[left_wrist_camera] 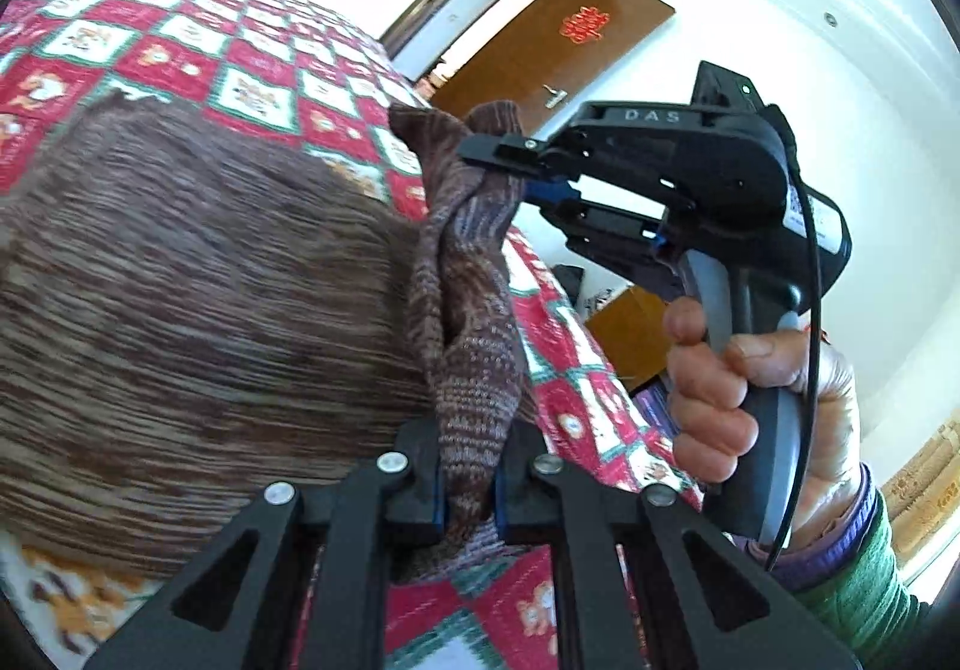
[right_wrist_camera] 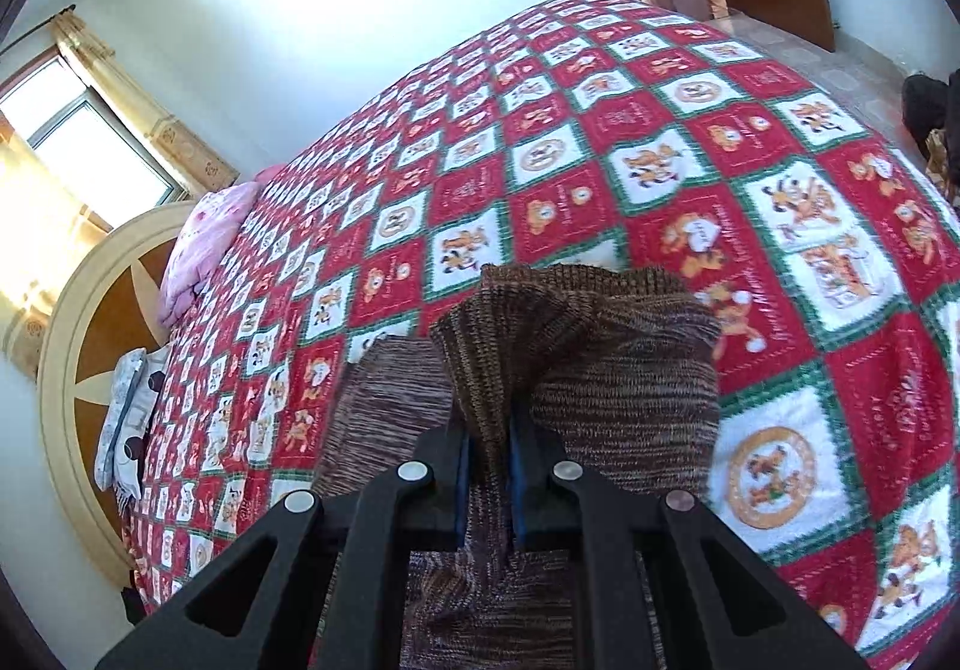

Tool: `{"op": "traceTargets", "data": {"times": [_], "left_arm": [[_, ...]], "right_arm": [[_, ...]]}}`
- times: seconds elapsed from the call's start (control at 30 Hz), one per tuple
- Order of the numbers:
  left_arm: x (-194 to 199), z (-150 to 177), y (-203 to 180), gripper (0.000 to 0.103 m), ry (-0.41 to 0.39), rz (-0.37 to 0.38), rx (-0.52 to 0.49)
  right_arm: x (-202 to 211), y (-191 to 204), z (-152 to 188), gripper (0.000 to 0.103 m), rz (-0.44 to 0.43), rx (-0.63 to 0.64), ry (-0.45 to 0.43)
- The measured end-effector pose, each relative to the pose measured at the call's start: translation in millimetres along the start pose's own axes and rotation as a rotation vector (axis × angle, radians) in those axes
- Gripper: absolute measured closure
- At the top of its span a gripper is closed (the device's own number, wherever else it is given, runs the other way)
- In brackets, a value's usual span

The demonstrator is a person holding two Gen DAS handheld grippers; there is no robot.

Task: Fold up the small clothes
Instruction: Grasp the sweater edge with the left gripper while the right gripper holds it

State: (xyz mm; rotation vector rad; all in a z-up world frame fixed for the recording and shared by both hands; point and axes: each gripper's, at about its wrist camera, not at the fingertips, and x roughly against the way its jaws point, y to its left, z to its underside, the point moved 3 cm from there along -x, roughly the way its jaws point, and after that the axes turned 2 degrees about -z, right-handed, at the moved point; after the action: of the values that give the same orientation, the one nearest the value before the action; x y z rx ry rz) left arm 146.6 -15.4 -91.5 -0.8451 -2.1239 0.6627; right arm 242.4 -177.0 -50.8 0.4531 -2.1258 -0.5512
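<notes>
A brown striped knit garment (left_wrist_camera: 180, 280) hangs lifted above the bed. My left gripper (left_wrist_camera: 468, 490) is shut on one edge of it, at the bottom of the left wrist view. My right gripper (left_wrist_camera: 516, 159) shows in that view too, held by a hand, shut on the far end of the same edge. In the right wrist view my right gripper (right_wrist_camera: 489, 466) is shut on a bunched fold of the garment (right_wrist_camera: 600, 358), which drapes over and beside the fingers.
A bed with a red, white and green patchwork quilt (right_wrist_camera: 600, 141) lies under the garment. Pillows (right_wrist_camera: 204, 244) and a round headboard (right_wrist_camera: 78, 346) are at the far left. A brown open door (left_wrist_camera: 540, 39) and a wooden box (left_wrist_camera: 630, 334) stand beyond the bed.
</notes>
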Motion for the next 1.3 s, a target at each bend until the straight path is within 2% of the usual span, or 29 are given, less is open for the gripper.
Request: {"op": "traceTargets", "data": {"times": [0.17, 0.27, 0.53, 0.77, 1.0, 1.3], "left_arm": [[20.9, 1.3, 19.8, 0.092, 0.029, -0.105, 0.020], [22.9, -3.6, 33.6, 0.092, 0.042, -0.143, 0.016], [35.5, -0.5, 31.5, 0.092, 0.034, -0.151, -0.001], [53.6, -12.7, 56.5, 0.093, -0.005, -0.185, 0.011], [68.7, -8.9, 78.1, 0.093, -0.018, -0.231, 0.042], [84.1, -7.6, 107.8, 0.093, -0.027, -0.251, 0.099]], "right_arm": [[-33.7, 14.2, 4.8, 0.093, -0.018, -0.007, 0.037], [-49.1, 25.4, 7.9, 0.093, -0.014, 0.014, 0.050], [-64.6, 43.0, 8.3, 0.093, -0.015, 0.029, 0.055], [-76.4, 67.2, 5.9, 0.093, -0.033, 0.060, 0.058], [-106.1, 96.8, 10.4, 0.093, -0.055, 0.089, 0.086], [-143.2, 122.0, 19.1, 0.093, -0.093, 0.096, 0.119]]}}
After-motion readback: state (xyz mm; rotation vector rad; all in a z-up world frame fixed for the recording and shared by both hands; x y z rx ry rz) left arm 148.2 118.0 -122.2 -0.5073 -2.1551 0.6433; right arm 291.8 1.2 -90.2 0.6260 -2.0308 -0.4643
